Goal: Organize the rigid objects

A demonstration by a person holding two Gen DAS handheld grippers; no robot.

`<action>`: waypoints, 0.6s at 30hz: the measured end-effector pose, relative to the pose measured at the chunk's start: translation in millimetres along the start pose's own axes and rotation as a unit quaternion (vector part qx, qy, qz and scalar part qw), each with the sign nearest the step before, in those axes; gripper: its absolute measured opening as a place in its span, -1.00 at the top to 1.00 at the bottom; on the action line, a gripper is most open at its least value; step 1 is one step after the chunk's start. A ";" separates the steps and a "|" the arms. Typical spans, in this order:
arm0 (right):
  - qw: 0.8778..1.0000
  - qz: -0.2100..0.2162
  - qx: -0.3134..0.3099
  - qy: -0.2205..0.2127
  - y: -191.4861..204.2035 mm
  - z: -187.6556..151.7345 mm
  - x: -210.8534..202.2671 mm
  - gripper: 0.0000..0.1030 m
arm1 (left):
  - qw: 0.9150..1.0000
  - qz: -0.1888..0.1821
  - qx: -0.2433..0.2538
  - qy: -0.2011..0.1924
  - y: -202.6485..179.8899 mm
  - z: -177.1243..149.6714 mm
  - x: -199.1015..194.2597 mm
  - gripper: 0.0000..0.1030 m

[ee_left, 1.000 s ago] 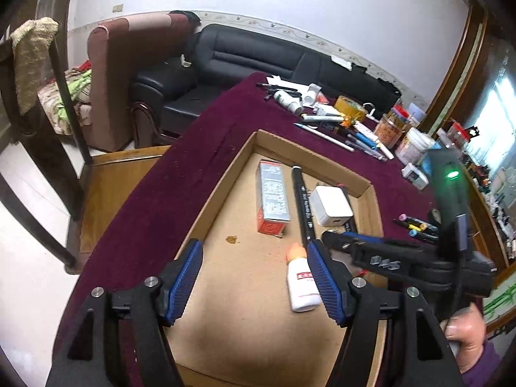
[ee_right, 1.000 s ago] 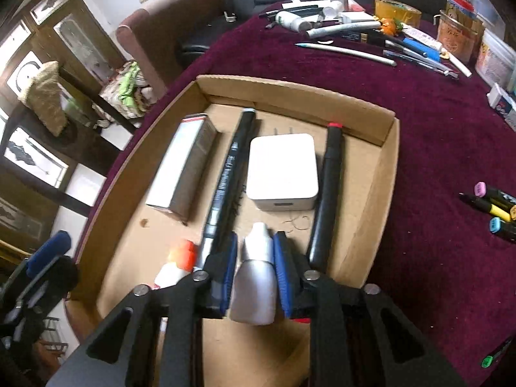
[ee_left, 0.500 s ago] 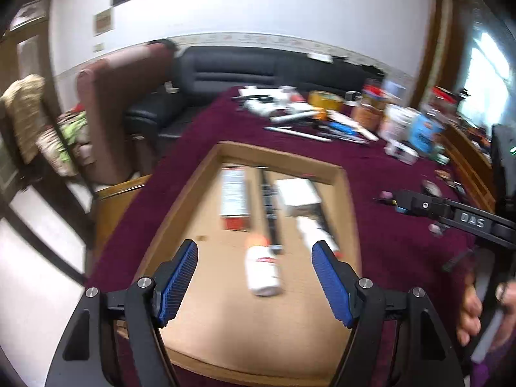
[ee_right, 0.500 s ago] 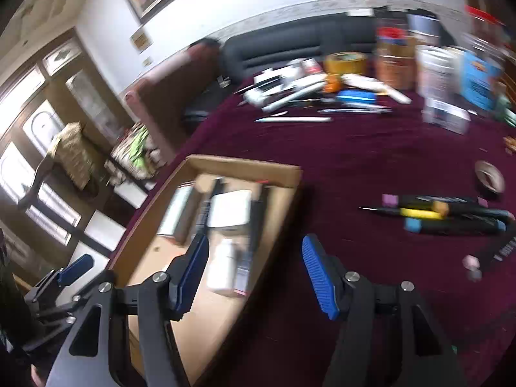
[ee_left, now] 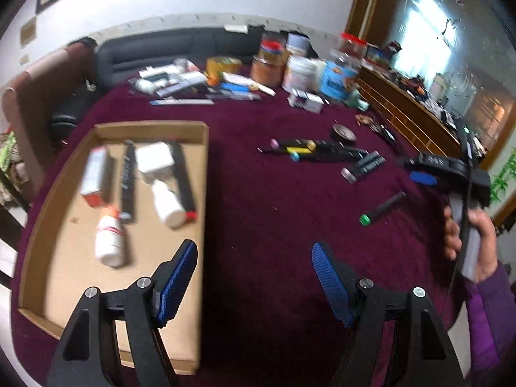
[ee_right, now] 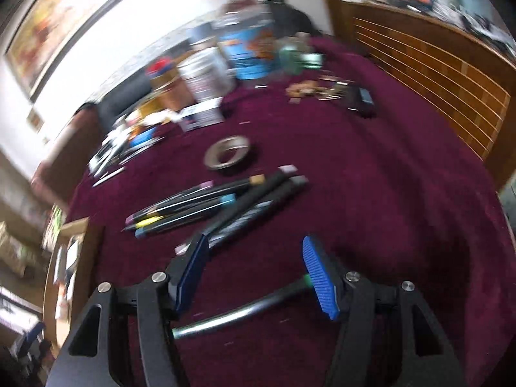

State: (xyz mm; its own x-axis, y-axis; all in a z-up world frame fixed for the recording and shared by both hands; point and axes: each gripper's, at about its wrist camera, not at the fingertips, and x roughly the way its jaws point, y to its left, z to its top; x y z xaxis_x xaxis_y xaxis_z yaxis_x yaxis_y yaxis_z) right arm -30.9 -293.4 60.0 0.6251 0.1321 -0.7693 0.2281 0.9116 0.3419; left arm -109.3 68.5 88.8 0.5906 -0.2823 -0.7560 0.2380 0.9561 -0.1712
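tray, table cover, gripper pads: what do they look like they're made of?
Tray: looks like plain brown cardboard, matte, with thin folded walls and raw cut edges.
Table cover: seems a maroon fabric, maybe velvet-like; soft, non-reflective nap with specks of lint.
Left gripper pads: blue, finely ribbed, probably rubber or soft plastic, set on black matte fingers; can't tell further.
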 end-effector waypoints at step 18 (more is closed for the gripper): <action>0.994 -0.082 -0.064 0.038 50.6 28.5 73.5 0.65 | 0.999 0.001 -0.031 0.016 11.6 -8.7 6.3 -0.50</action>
State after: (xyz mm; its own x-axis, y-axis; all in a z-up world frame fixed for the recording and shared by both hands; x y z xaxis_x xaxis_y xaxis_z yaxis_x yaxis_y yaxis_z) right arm 47.8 -248.6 36.2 0.5277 0.0013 -0.8494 0.2233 0.9646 0.1403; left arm -109.6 78.5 76.6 0.5664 -0.2792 -0.7754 0.1890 0.9598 -0.2075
